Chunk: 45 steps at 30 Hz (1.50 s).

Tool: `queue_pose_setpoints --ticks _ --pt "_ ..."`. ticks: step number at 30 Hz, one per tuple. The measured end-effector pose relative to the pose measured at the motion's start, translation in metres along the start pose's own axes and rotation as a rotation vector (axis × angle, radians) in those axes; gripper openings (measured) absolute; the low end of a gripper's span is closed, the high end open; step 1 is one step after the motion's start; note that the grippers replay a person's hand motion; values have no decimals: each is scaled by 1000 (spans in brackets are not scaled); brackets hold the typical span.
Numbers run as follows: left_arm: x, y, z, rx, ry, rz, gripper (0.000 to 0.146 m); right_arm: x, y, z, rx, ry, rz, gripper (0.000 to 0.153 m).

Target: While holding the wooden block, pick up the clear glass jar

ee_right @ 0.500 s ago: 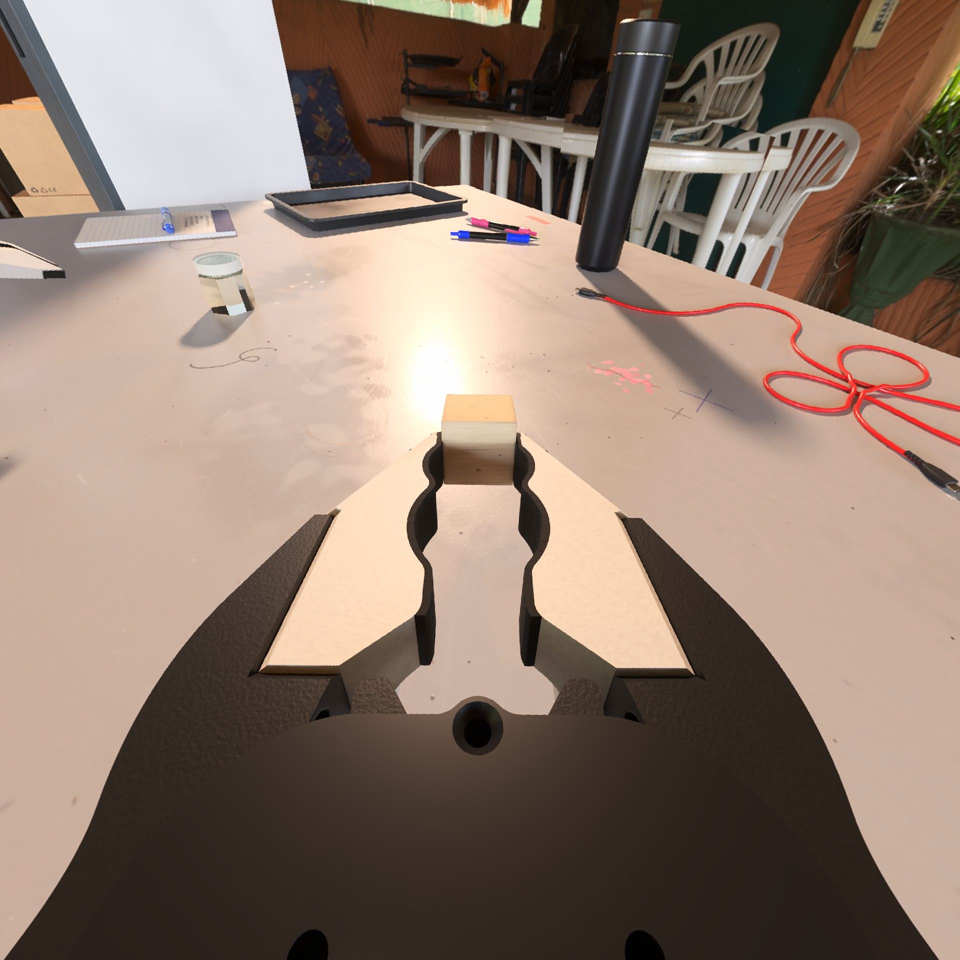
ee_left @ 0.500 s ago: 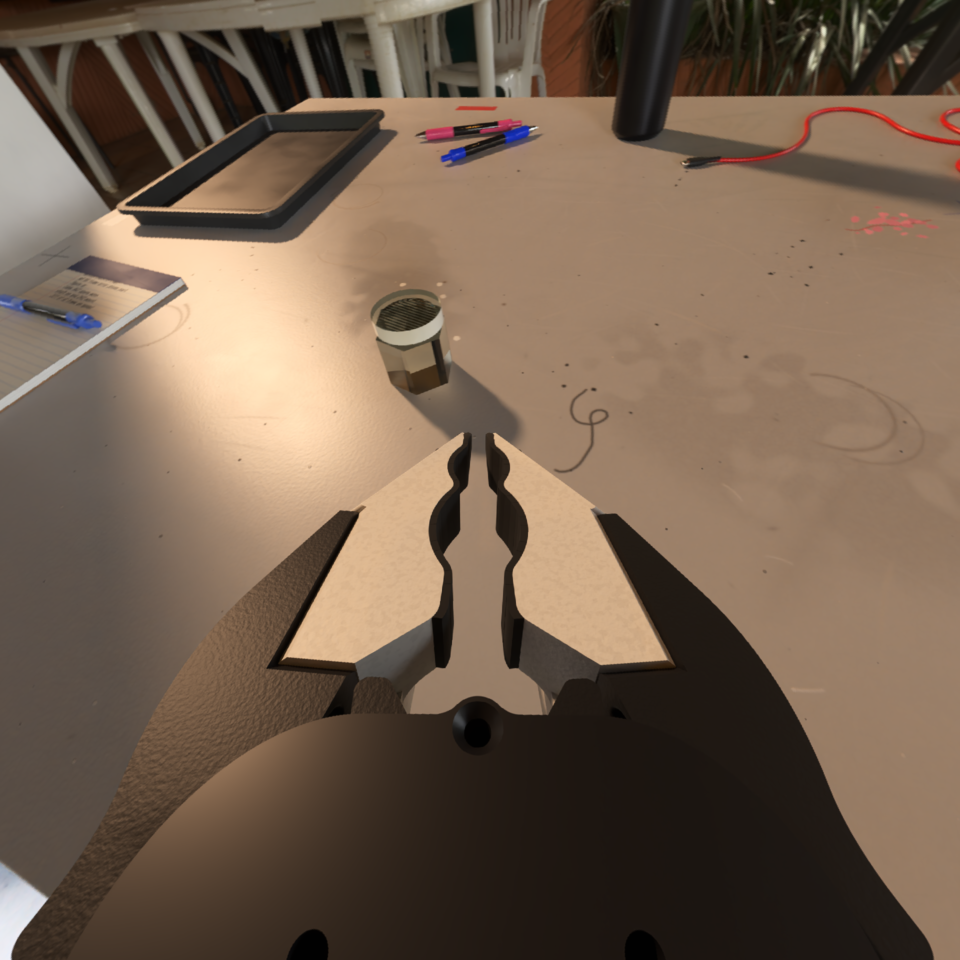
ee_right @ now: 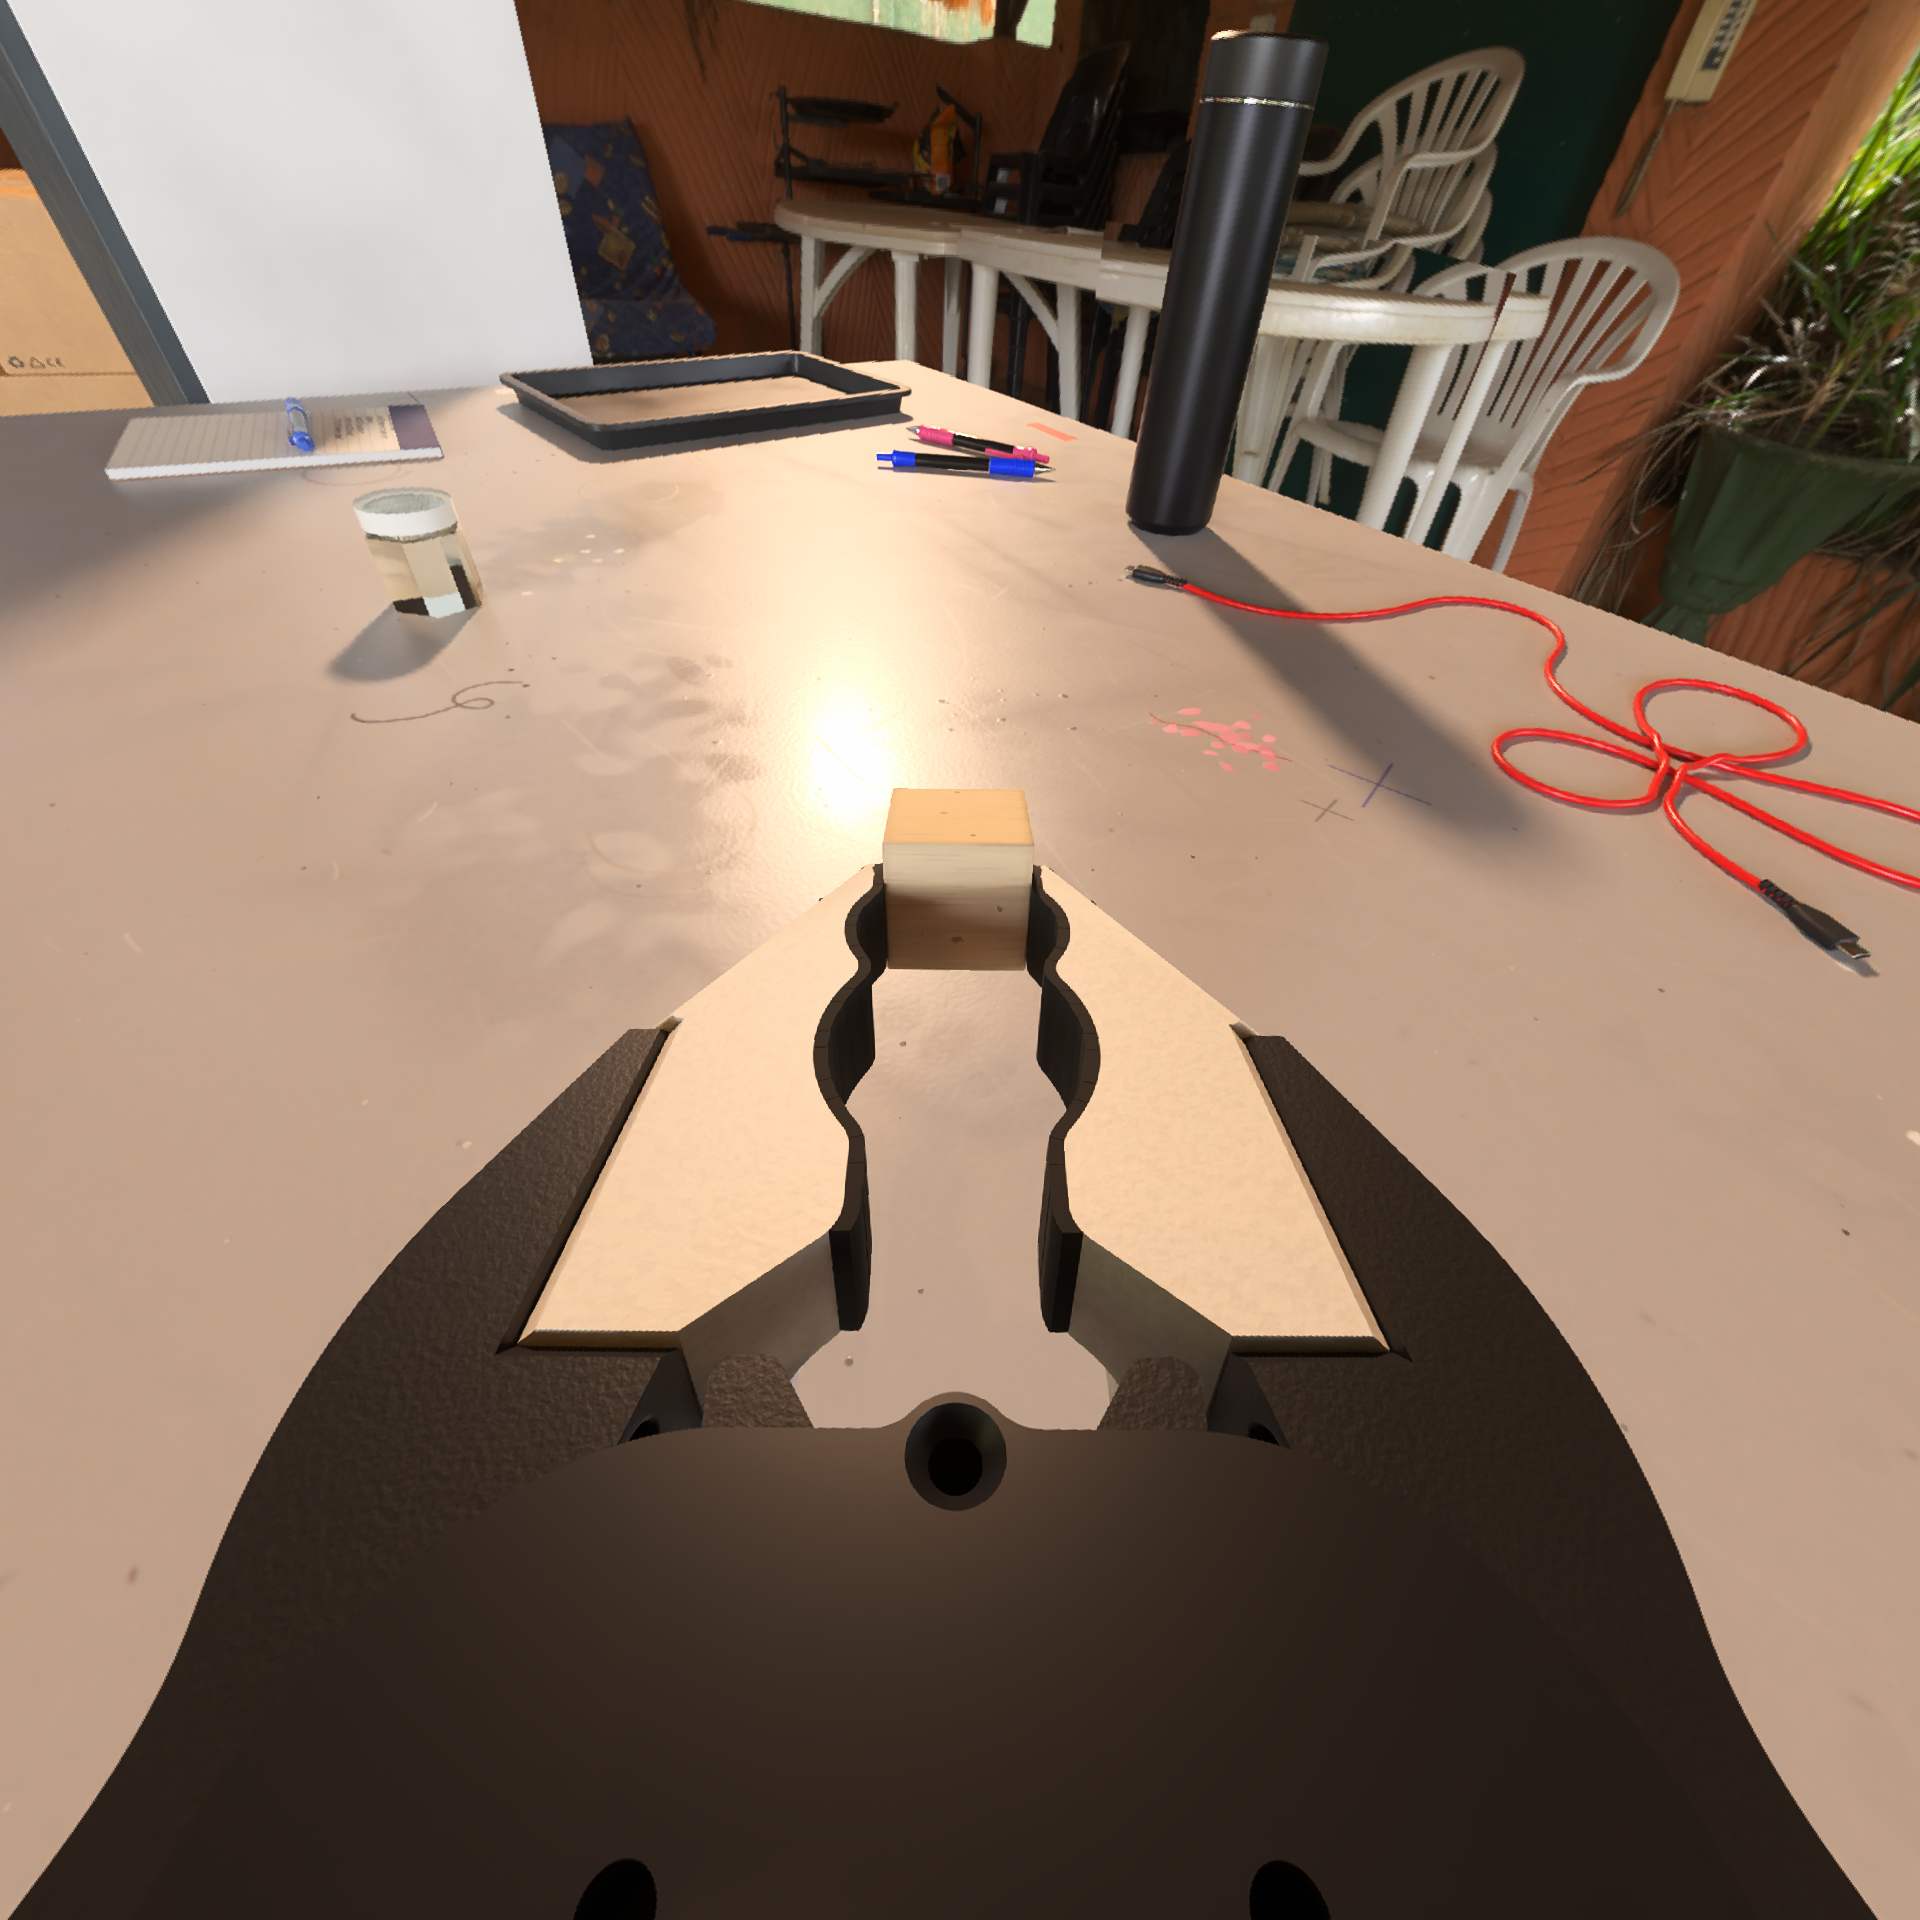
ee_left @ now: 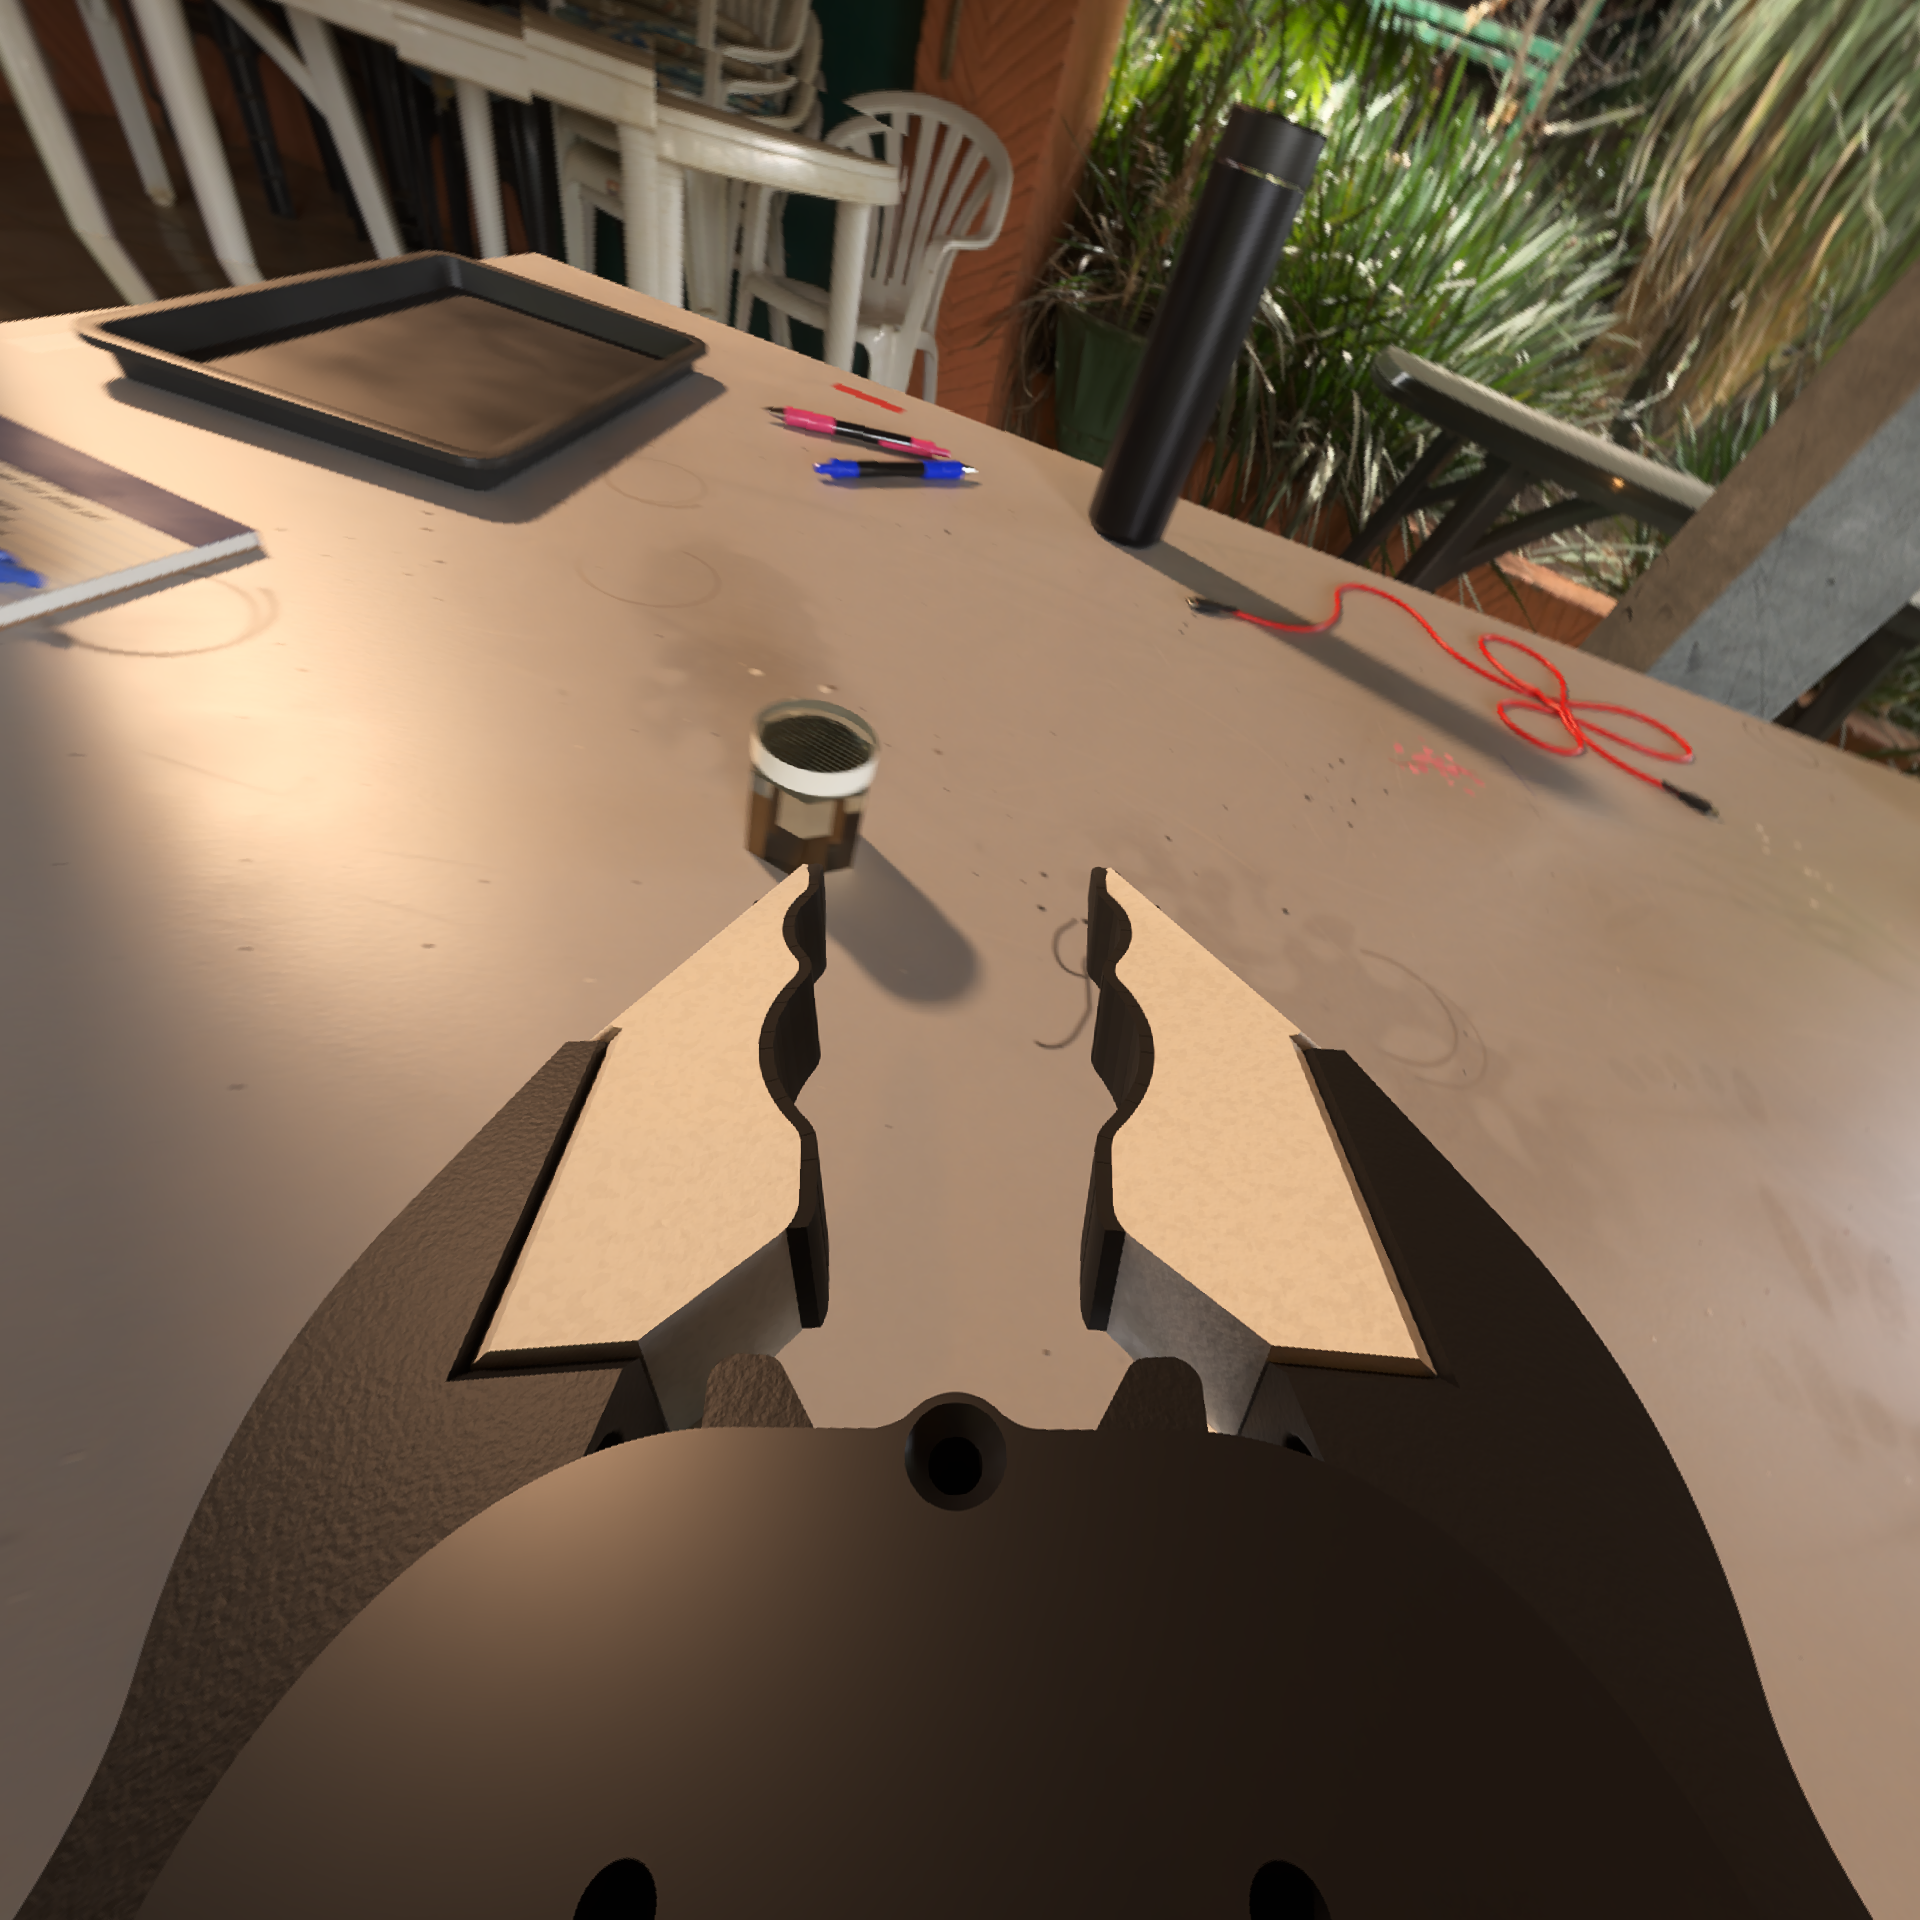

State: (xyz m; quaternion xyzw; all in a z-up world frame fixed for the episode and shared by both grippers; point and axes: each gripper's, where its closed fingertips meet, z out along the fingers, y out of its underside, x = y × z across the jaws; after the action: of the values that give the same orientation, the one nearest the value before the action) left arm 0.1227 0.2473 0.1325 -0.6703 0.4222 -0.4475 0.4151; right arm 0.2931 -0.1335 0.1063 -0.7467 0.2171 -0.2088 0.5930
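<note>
The clear glass jar (ee_left: 810, 781) with a white rim stands upright on the tan table, just ahead of my left gripper's left fingertip. My left gripper (ee_left: 956, 883) is open and empty, a short way short of the jar and slightly to its right. My right gripper (ee_right: 956, 878) is shut on the wooden block (ee_right: 958, 883), a pale cube held between its fingertips above the table. The jar also shows in the right wrist view (ee_right: 416, 551), far off to the left.
A black tray (ee_left: 416, 364) and a notepad (ee_left: 94, 530) with a blue pen lie at the far left. Pink and blue pens (ee_left: 883, 447) lie beyond the jar. A tall black cylinder (ee_left: 1205, 322) and a red cable (ee_left: 1558, 707) are at the right.
My left gripper has opened from nearly shut and has turned to the right; the jar now sits close to its left fingertip. The right gripper still holds the block, unmoved.
</note>
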Motion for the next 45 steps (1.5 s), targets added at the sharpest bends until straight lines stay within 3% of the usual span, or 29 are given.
queue_pose_setpoints --ticks 4,6,11,17,29,33,38,42,45 --pt "-25 -23 -1 2 -36 -81 52 -4 6 -4 -19 6 -38 26" --pt "-25 -19 18 -59 -37 -70 52 -8 8 -5 -25 11 -74 26" --pt "-32 -2 84 -336 -141 161 58 -21 14 -4 -42 -3 -123 26" --pt "-38 8 134 -531 -154 137 58 -24 25 -1 -80 7 -164 26" --pt "-59 44 166 -723 -191 209 52 -3 25 -24 -68 76 -110 26" --pt "-72 26 161 -666 -264 233 51 0 19 -31 -50 83 -105 26" --pt "-67 -45 132 -387 -245 161 51 1 12 -40 -20 83 -96 26" --pt "-7 -114 102 -104 23 47 51 -3 10 -40 -10 70 -82 26" --pt "51 -145 82 19 241 19 51 -6 9 -38 -3 60 -84 26"
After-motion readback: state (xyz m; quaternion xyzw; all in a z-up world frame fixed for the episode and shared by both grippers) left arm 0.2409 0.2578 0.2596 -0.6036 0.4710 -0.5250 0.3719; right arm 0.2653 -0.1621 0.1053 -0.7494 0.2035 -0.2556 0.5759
